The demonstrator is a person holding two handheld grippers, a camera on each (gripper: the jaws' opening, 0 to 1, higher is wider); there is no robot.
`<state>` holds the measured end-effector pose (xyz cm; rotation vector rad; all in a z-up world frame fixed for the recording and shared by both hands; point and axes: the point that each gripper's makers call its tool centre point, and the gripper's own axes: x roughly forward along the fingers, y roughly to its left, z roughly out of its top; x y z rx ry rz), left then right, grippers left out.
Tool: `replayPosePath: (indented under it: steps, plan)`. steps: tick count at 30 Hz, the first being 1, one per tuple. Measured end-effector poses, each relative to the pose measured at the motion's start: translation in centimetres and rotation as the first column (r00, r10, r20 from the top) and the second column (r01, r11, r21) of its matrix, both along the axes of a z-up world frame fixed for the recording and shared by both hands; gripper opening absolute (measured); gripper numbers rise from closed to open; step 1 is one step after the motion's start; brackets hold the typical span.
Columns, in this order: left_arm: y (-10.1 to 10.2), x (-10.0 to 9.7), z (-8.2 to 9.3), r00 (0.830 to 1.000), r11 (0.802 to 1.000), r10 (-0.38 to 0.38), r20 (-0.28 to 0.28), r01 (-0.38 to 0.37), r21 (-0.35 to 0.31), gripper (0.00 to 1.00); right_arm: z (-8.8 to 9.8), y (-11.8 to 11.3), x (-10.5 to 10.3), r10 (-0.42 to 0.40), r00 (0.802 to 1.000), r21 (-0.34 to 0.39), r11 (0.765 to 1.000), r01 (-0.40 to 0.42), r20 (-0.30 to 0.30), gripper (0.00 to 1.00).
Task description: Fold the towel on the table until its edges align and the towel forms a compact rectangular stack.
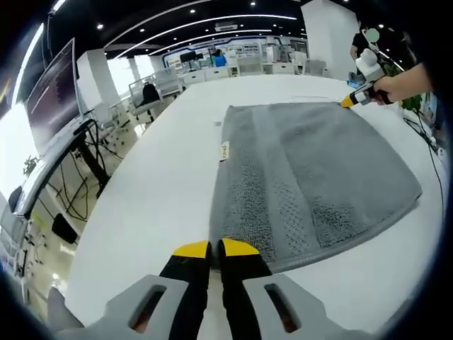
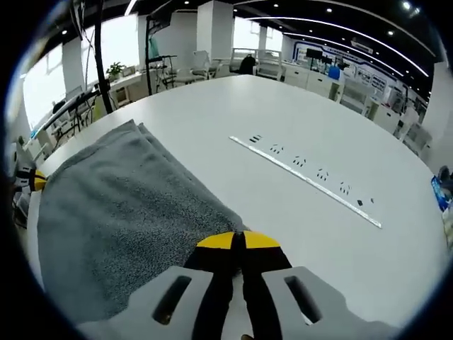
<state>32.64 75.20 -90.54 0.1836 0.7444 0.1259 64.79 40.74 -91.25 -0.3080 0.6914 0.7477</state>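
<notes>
A grey towel [image 1: 311, 177] lies flat on the white table [image 1: 156, 191], folded into a double layer with a small label [image 1: 224, 150] on its left edge. In the left gripper view my left gripper [image 1: 216, 248] is at the towel's near corner, its yellow-tipped jaws shut on that corner. Held by a hand [image 1: 403, 83], the right gripper [image 1: 350, 101] is at the towel's far right corner. Over in the right gripper view my right gripper [image 2: 237, 241] is shut on the edge of the towel [image 2: 120, 212]. The left gripper [image 2: 32, 180] peeks in at the towel's far left corner.
A long strip of sockets [image 2: 304, 176] is set into the table right of the towel. A blue item [image 2: 442, 190] lies near the table's right edge. Monitors [image 1: 53, 95], cables and office chairs [image 1: 148, 95] stand beyond the table's left side.
</notes>
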Motion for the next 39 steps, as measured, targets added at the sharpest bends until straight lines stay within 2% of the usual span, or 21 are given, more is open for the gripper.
replayPosePath:
  steps: [4, 6, 8, 9, 11, 14, 17, 25, 29, 33, 35, 39]
  plan:
    - [-0.2, 0.2, 0.0, 1.0, 1.0, -0.018, -0.005, 0.018, -0.008, 0.06, 0.3, 0.3, -0.1, 0.001, 1.0, 0.037, 0.999, -0.001, -0.007, 0.02]
    - [-0.8, 0.4, 0.7, 0.999, 1.0, -0.028, 0.027, 0.027, 0.01, 0.08, 0.8, 0.3, -0.2, 0.004, 1.0, 0.044, 0.999, -0.004, 0.0, 0.03]
    - [-1.5, 0.8, 1.9, 0.996, 1.0, -0.026, 0.083, 0.026, 0.004, 0.14, 1.3, 0.3, 0.1, 0.002, 1.0, 0.066, 0.998, -0.002, 0.006, 0.04]
    - [-1.7, 0.8, 2.1, 0.996, 1.0, -0.026, 0.089, 0.026, 0.005, 0.17, 1.5, 0.2, 0.0, -0.001, 1.0, 0.072, 0.997, 0.0, 0.004, 0.05]
    - [-2.6, 1.0, 3.1, 0.993, 0.999, -0.036, 0.108, 0.035, 0.011, 0.2, 1.7, -0.2, 0.2, -0.016, 1.0, 0.08, 0.997, 0.015, 0.004, 0.06]
    - [-4.6, 1.7, 4.0, 0.987, 0.996, -0.072, 0.145, 0.077, -0.033, 0.27, 1.8, -0.5, 0.3, -0.037, 0.999, 0.104, 0.994, 0.038, -0.011, 0.1]
    - [-6.5, 2.1, 4.4, 0.981, 0.99, -0.114, 0.158, 0.125, -0.066, 0.35, 1.8, -0.7, 0.3, -0.041, 0.999, 0.113, 0.993, 0.043, -0.02, 0.15]
    - [-11.3, 2.6, 4.8, 0.959, 0.961, -0.226, 0.172, 0.249, -0.124, 0.58, 2.4, -0.8, -0.6, -0.047, 0.998, 0.132, 0.99, 0.053, -0.043, 0.29]
    - [-12.7, 2.5, 4.3, 0.96, 0.955, -0.238, 0.146, 0.259, -0.145, 0.76, 2.6, -0.9, -0.9, -0.046, 0.998, 0.136, 0.989, 0.052, -0.048, 0.34]
    - [-14.6, 2.6, 4.4, 0.952, 0.94, -0.263, 0.158, 0.29, -0.181, 0.83, 2.3, -1.0, -1.1, -0.047, 0.996, 0.143, 0.988, 0.057, -0.076, 0.4]
    - [-16.3, 2.7, 4.6, 0.935, 0.923, -0.317, 0.162, 0.343, -0.176, 0.86, 2.1, -1.1, -1.2, -0.05, 0.995, 0.145, 0.988, 0.061, -0.082, 0.43]
    - [-18.8, 2.7, 4.3, 0.908, 0.893, -0.393, 0.148, 0.415, -0.176, 0.86, 1.8, -1.0, -1.4, -0.044, 0.995, 0.148, 0.987, 0.057, -0.091, 0.43]
